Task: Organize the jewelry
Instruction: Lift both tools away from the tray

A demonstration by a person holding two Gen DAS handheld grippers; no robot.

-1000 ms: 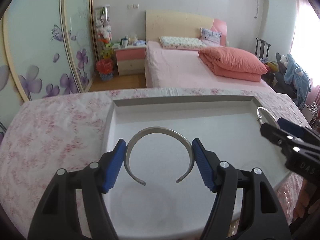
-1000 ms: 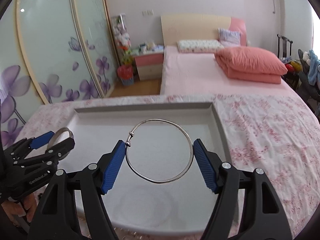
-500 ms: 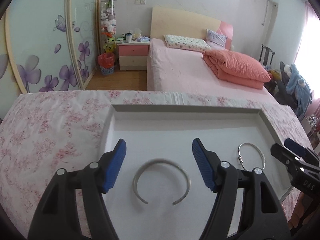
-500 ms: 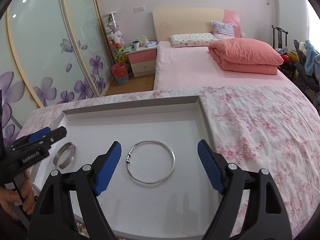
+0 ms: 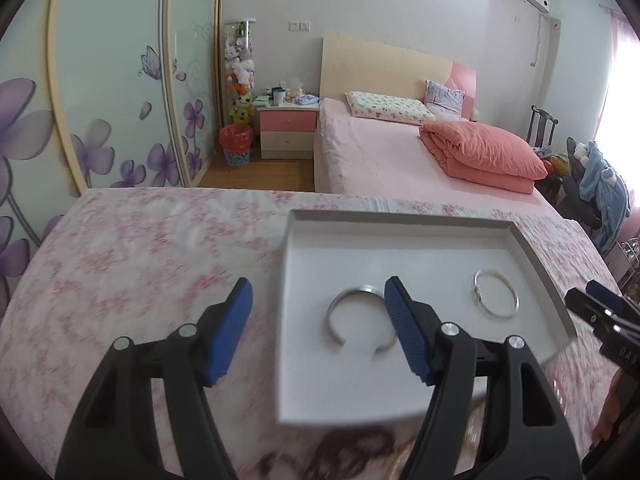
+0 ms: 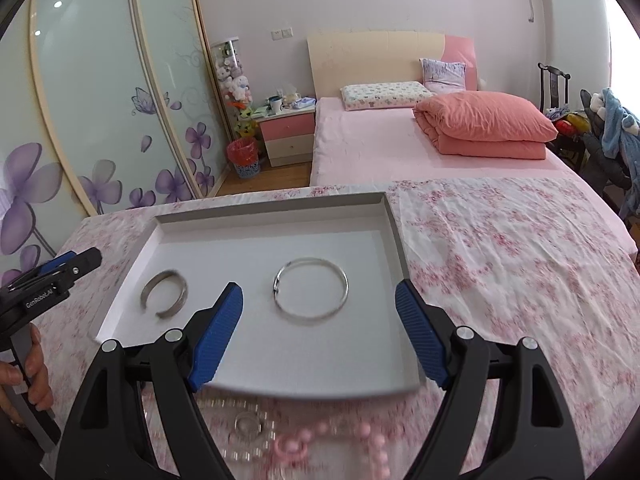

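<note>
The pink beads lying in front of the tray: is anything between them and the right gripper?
Nothing visible. The pink beads lie bare on the flowered cloth, just below the open, empty right gripper and outside the tray.

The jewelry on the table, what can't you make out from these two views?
- Open cuff bangle: in the left wrist view, the left gripper's finger covers its right side.
- Pink bead string: right wrist view, blurred and cut off by the bottom edge.
- Clear beaded piece: right wrist view, blurred; its kind is unreadable.
- Dark jewelry: left wrist view, a blur below the tray.
</note>
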